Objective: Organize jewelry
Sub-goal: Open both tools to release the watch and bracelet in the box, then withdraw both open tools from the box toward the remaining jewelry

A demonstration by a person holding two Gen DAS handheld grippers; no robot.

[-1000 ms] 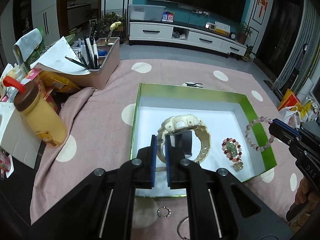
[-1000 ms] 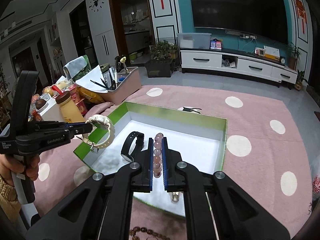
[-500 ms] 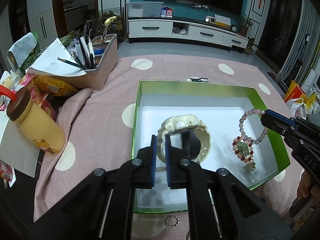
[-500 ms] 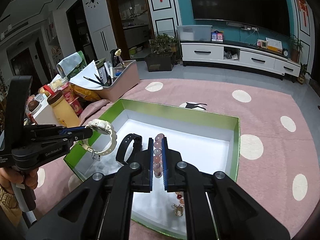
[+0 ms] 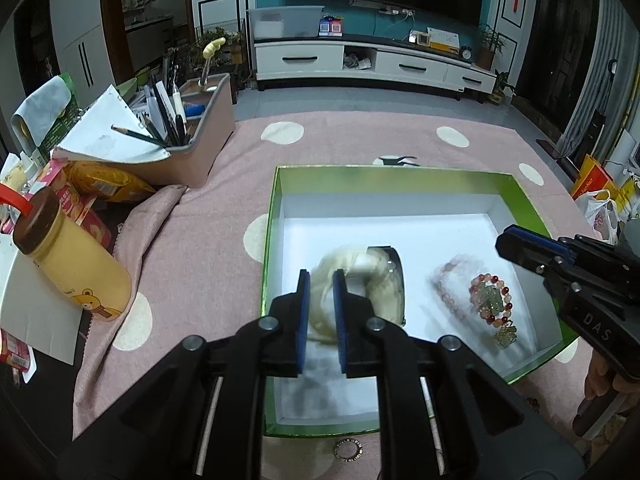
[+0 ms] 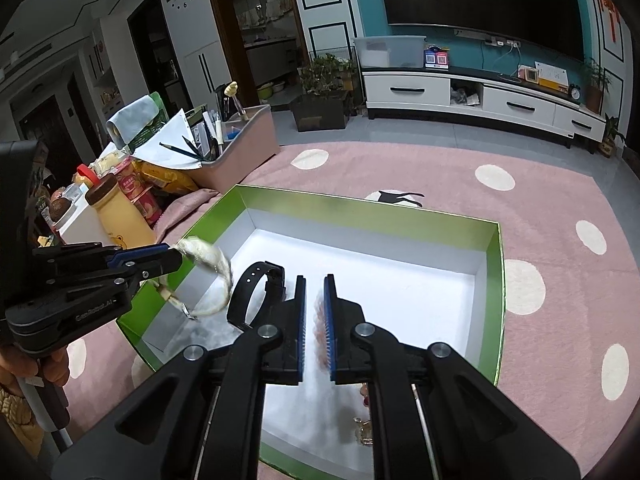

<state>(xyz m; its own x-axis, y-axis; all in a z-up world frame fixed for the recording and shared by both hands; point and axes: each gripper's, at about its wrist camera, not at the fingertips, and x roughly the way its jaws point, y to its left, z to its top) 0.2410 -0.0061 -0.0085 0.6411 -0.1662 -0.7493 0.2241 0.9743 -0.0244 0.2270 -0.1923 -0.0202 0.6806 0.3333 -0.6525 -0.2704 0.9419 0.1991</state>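
Left gripper [image 5: 320,300] over the near-left part of the green box [image 5: 400,174]; its jaws are opening. Cream watch [image 5: 360,280] blurred, strap in the gap between the fingers [image 5: 303,304] — pads look clear of it, though the blur leaves that uncertain. From the right wrist view the cream watch hangs just beyond the left fingertips, above the box's left wall.

Right gripper [image 6: 314,312] over the box interior, jaws opening as well. Pink bead bracelet [image 6: 319,322] shows as a blur in the gap between its fingers [image 6: 300,320]; in the left wrist view it lies on the white box floor, below and left of the right fingertips — released.

Black watch [image 6: 256,292] stands on edge on the box floor, just left of the right fingers. Red-and-green bead bracelet [image 5: 490,300] lies just right of the pink one.

Small metal ring [image 5: 349,449] on the pink dotted cloth [image 5: 208,240], outside the box, beneath the left fingers.
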